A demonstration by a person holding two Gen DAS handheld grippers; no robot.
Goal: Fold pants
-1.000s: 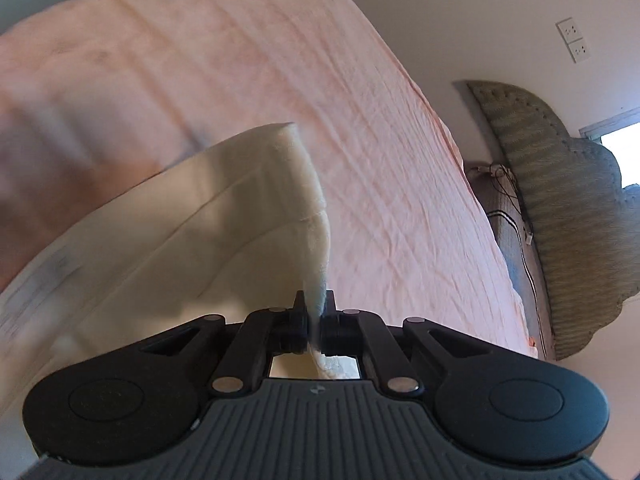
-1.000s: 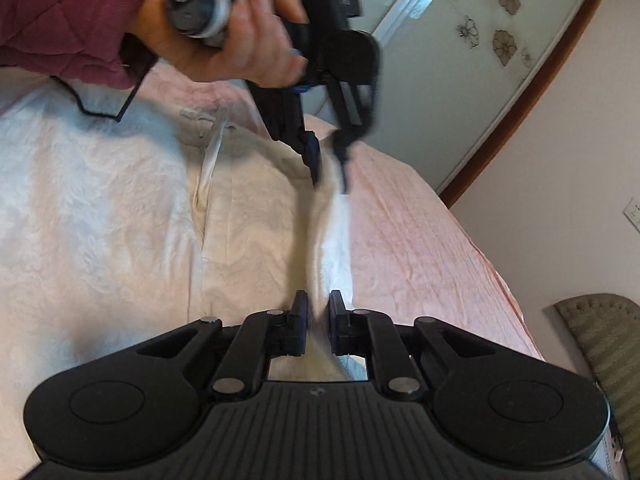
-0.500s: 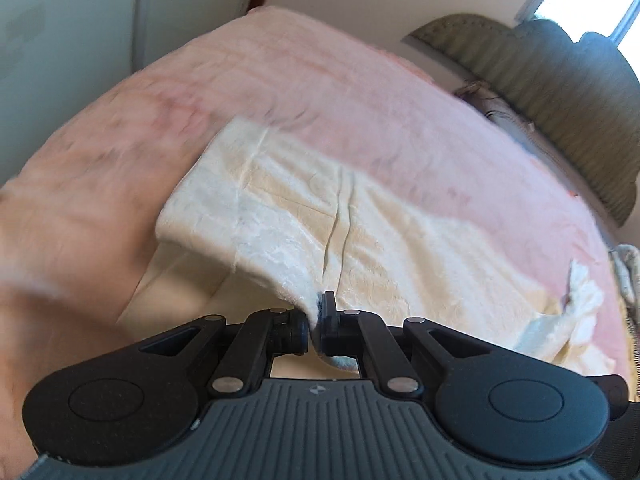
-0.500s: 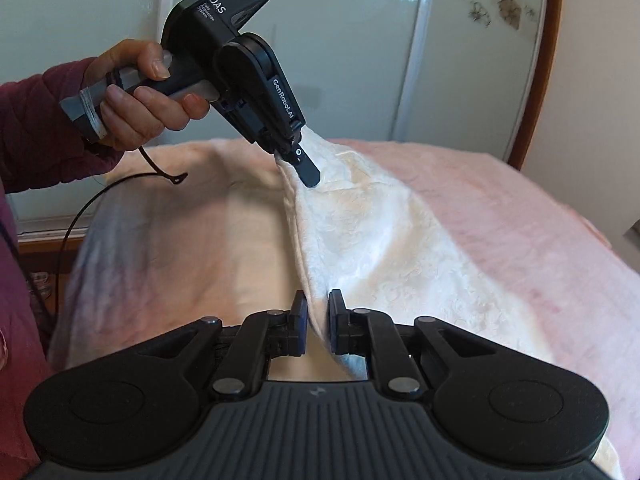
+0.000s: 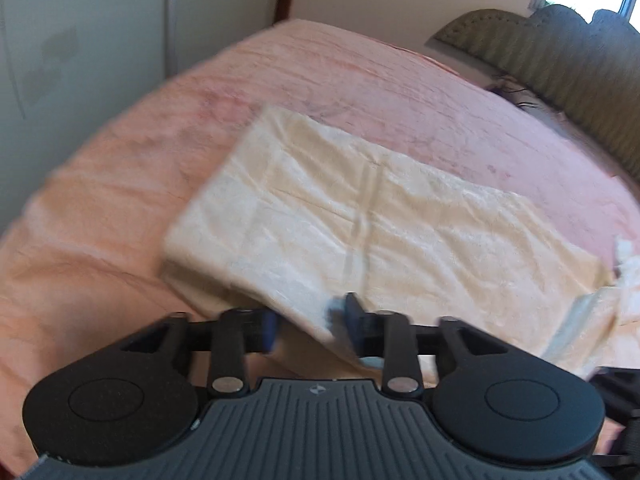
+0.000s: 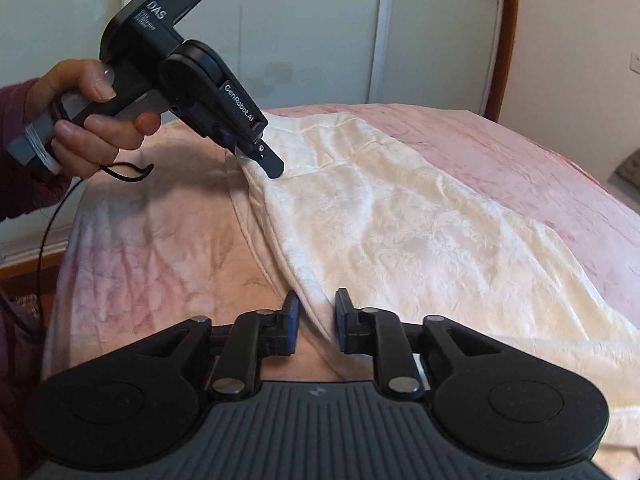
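The cream pants [image 5: 360, 216] lie doubled over on the pink bed [image 5: 120, 208], one long layer laid on the other, filling the middle of the left wrist view and running off toward 3 o'clock. We judge the lengthwise fold is just being set down and let go. Our left gripper [image 5: 308, 322] has its fingers opening, the near edge of the cloth lying loose between them. Our right gripper [image 6: 316, 320] is opening too, the folded edge between its fingers but no longer pinched. Next we would back both grippers clear, then take one end and carry it across. In the right wrist view the left hand [image 6: 80, 120] holds its tool at 10 o'clock, angled down toward the far corner.
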